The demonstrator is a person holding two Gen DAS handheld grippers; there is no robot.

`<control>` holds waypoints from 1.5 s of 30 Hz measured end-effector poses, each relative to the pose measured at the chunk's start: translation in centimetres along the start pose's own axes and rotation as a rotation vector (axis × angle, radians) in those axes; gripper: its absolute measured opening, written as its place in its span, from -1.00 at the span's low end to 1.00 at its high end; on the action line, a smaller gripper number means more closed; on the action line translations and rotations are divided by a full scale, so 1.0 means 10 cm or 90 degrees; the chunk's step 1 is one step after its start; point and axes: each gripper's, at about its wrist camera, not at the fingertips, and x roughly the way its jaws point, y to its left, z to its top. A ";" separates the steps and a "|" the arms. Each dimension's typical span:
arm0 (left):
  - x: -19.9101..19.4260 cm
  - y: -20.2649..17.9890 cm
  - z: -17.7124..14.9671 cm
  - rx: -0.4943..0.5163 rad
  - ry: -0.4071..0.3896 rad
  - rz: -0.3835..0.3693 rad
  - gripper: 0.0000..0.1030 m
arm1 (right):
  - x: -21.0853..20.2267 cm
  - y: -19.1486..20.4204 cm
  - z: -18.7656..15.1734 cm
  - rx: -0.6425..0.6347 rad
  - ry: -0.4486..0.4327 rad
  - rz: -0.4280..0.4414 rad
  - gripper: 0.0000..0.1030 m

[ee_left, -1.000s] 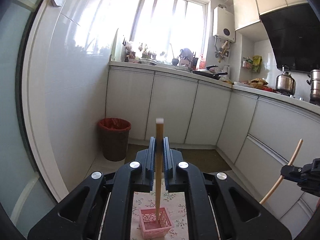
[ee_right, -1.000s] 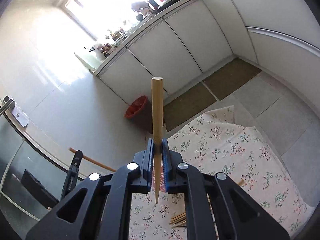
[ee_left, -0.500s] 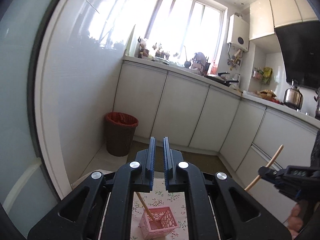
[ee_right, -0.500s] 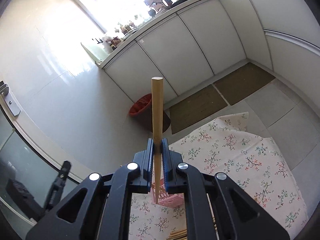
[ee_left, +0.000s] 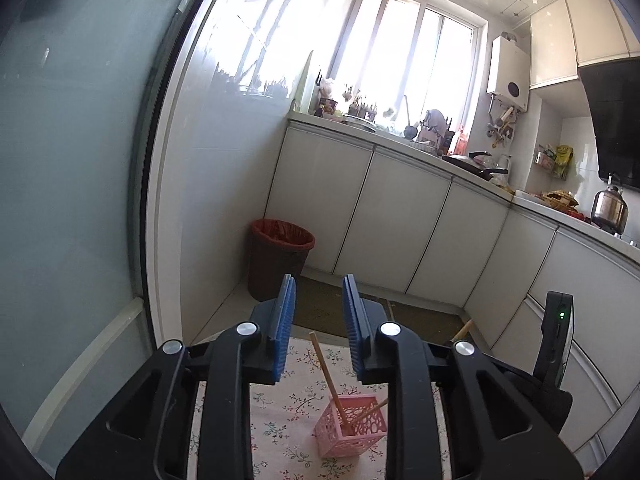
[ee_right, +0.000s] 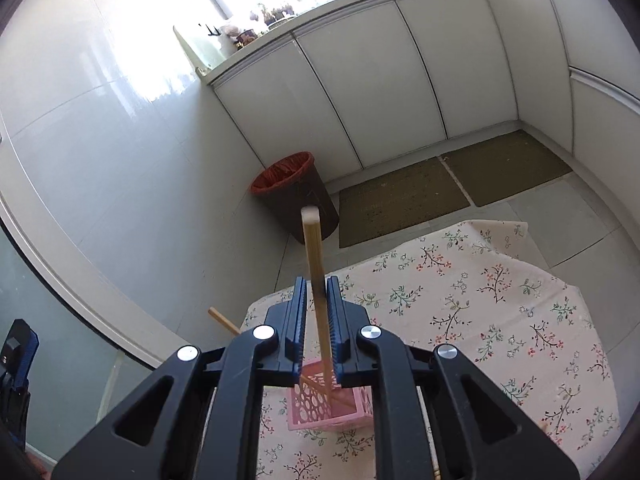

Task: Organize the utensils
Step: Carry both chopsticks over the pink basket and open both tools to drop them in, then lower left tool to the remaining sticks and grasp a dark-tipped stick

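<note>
No lettering, brand or number can be read in either view (the packets on the far wall shelf (ee_left: 554, 158), at right, are too small).

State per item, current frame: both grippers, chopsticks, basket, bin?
left gripper: jaws open, holding nothing
right gripper: jaws open around a chopstick
other chopstick: leaning in basket
pink basket: upright on floral cloth
trash bin: lined, open

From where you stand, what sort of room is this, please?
Most likely a home kitchen: white base cabinets under a cluttered counter, a metal kettle on the counter, and a range hood above it.
</note>
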 end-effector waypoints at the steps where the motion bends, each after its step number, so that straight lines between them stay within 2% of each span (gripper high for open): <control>1: 0.02 -0.01 -0.01 0.004 0.007 0.005 -0.27 | -0.02 0.00 -0.01 -0.002 0.003 -0.002 -0.64; 3: 0.03 -0.03 -0.04 0.010 0.018 0.011 -0.05 | -0.14 0.01 -0.01 -0.004 -0.003 -0.016 -0.37; 5: 0.05 -0.10 -0.08 0.033 0.039 0.007 0.03 | -0.30 -0.01 -0.02 -0.007 -0.013 -0.022 -0.31; 7: 0.04 -0.21 -0.12 0.058 0.056 -0.003 0.16 | -0.50 -0.05 -0.03 -0.007 -0.021 -0.043 -0.16; 9: 0.02 -0.31 -0.16 0.075 0.065 -0.013 0.31 | -0.67 -0.12 -0.06 0.002 -0.027 -0.049 0.13; 12: -0.02 -0.48 -0.20 0.098 0.073 -0.028 0.52 | -0.93 -0.25 -0.15 0.017 -0.025 -0.076 0.28; 14: -0.04 -0.58 -0.23 0.112 0.075 -0.033 0.57 | -1.09 -0.37 -0.25 0.038 -0.016 -0.083 0.44; 16: -0.04 -0.68 -0.29 0.124 0.088 -0.044 0.86 | -1.25 -0.50 -0.35 0.062 -0.017 -0.097 0.56; 18: -0.03 -0.79 -0.37 0.143 0.104 -0.056 0.86 | -1.43 -0.69 -0.48 0.089 -0.023 -0.119 0.70; 21: 0.04 -1.01 -0.53 0.194 0.150 -0.082 0.86 | -1.64 -1.02 -0.66 0.134 -0.012 -0.169 0.77; 23: 0.10 -1.15 -0.66 0.223 0.183 -0.101 0.86 | -1.77 -1.31 -0.82 0.184 0.016 -0.197 0.77; 26: 0.20 -1.32 -0.83 0.256 0.227 -0.121 0.86 | -1.92 -1.65 -1.02 0.249 0.054 -0.209 0.77; 31: 0.28 -1.58 -1.10 0.315 0.292 -0.162 0.86 | -2.18 -1.94 -1.36 0.277 0.074 -0.244 0.77; 34: 0.28 -1.73 -1.29 0.361 0.315 -0.193 0.86 | -2.24 -2.07 -1.57 0.310 0.117 -0.239 0.77; 37: 0.34 -1.88 -1.55 0.420 0.385 -0.243 0.86 | -2.21 -2.13 -1.73 0.336 0.159 -0.235 0.77; 41: 0.40 -2.02 -2.03 0.561 0.459 -0.276 0.85 | -2.23 -2.22 -1.91 0.373 0.198 -0.227 0.77; 42: 0.43 -2.03 -2.16 0.584 0.485 -0.279 0.76 | -2.24 -2.24 -1.94 0.382 0.205 -0.223 0.77; 43: 0.50 -2.04 -2.29 0.597 0.524 -0.286 0.48 | -2.25 -2.26 -1.97 0.392 0.212 -0.221 0.77; 45: 0.64 -2.02 -2.51 0.586 0.611 -0.305 0.10 | -2.25 -2.29 -2.01 0.409 0.223 -0.218 0.77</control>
